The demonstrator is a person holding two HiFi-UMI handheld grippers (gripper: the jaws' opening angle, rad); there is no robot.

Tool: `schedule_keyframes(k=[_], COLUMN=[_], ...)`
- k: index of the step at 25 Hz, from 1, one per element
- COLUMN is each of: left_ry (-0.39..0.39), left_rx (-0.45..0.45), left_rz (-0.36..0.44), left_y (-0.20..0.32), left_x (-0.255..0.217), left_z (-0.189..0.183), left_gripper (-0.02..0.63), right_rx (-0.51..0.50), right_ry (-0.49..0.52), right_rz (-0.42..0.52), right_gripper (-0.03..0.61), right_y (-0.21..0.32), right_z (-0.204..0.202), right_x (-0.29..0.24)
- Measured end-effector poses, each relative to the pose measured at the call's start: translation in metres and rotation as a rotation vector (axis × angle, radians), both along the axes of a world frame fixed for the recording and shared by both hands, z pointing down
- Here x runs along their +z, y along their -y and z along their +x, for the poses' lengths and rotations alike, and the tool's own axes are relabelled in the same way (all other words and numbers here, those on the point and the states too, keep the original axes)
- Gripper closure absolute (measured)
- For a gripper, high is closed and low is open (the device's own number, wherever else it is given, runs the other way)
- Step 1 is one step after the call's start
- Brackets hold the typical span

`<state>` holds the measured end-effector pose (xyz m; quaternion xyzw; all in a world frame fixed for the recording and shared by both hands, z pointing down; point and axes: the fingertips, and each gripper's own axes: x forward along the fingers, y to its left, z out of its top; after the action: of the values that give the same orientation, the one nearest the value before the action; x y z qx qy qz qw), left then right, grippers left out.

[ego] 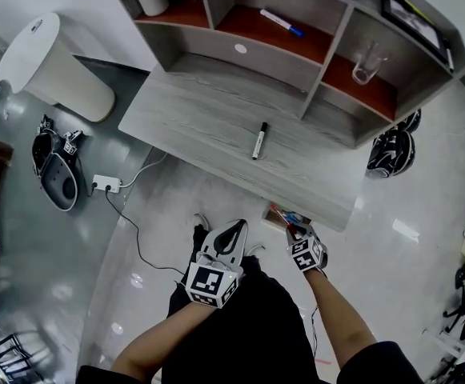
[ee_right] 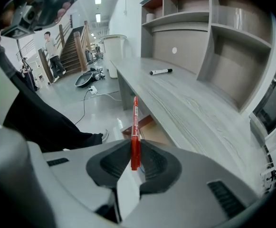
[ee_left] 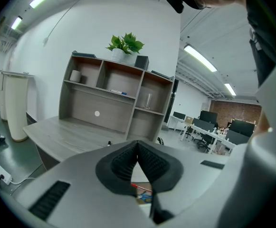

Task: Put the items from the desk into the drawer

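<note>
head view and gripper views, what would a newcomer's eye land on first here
The red pen stands out first, clamped upright in the right gripper, close to the open drawer under the near edge of the grey desk. Next comes the lone black marker lying on that desk, while the left gripper is shut on nothing.

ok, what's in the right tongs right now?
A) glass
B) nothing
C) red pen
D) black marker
C: the right tongs are shut on a red pen that sticks up between them, while the black marker lies on the desk.
</note>
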<state>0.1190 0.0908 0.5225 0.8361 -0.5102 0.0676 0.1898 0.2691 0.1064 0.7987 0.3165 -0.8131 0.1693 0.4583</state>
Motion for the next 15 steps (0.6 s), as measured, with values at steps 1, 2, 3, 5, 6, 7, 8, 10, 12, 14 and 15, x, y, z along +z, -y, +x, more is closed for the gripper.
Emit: schedule_keyframes(k=[1,2,3,5,6,7,8,10,12,14,15], left_ry=[0.002,0.003,0.004,0.008,0.011,0.016,0.02,0.029,0.039,0.051,0.056], left_rx=[-0.006,-0.012,-0.018,-0.027,-0.03,-0.031,-0.031,-0.033,-0.036,-0.043,-0.051], left_rz=[-0.002,-0.005,-0.009,-0.017,-0.019,-0.02,-0.02,-0.018,-0.012,-0.003,0.001], left_y=[0.0,0.001,0.001,0.002,0.002,0.002,0.003,0.004,0.006,0.007,0.007], left_x=[0.002,0.004,0.006,0.01,0.012,0.013,0.015,0.016,0.015,0.013,0.012], left_z=[0.0,0.0,0.0,0.0,-0.001,-0.001,0.0,0.0,-0.002,-0.005,-0.008], left_gripper=[0.609,0.609,0.609,0.609,0.609,0.609,0.609,0.609,0.609,0.609,0.609], right_rx=[-0.008,-0.018,-0.029,-0.044,-0.048,-0.05,-0.053,-0.066,-0.084,-0.1,-0.105], right_ry=[-0.005,-0.012,-0.019,-0.032,-0.034,-0.037,-0.042,-0.06,-0.08,-0.102,-0.11], right_rz=[-0.008,-0.016,-0.026,-0.055,-0.073,-0.091,-0.107,-0.134,-0.152,-0.165,-0.17], right_gripper=[0.508,0.508,0.508,0.508,0.508,0.508,0.508,0.508,0.508,0.508,0.508], right_y=[0.0,0.0,0.001,0.001,0.001,0.0,-0.002,-0.006,-0.009,-0.01,-0.011], right_z=[0.001,0.003,0.004,0.007,0.008,0.009,0.01,0.014,0.018,0.022,0.023], right_x=[0.005,0.01,0.015,0.027,0.034,0.04,0.046,0.057,0.066,0.075,0.078])
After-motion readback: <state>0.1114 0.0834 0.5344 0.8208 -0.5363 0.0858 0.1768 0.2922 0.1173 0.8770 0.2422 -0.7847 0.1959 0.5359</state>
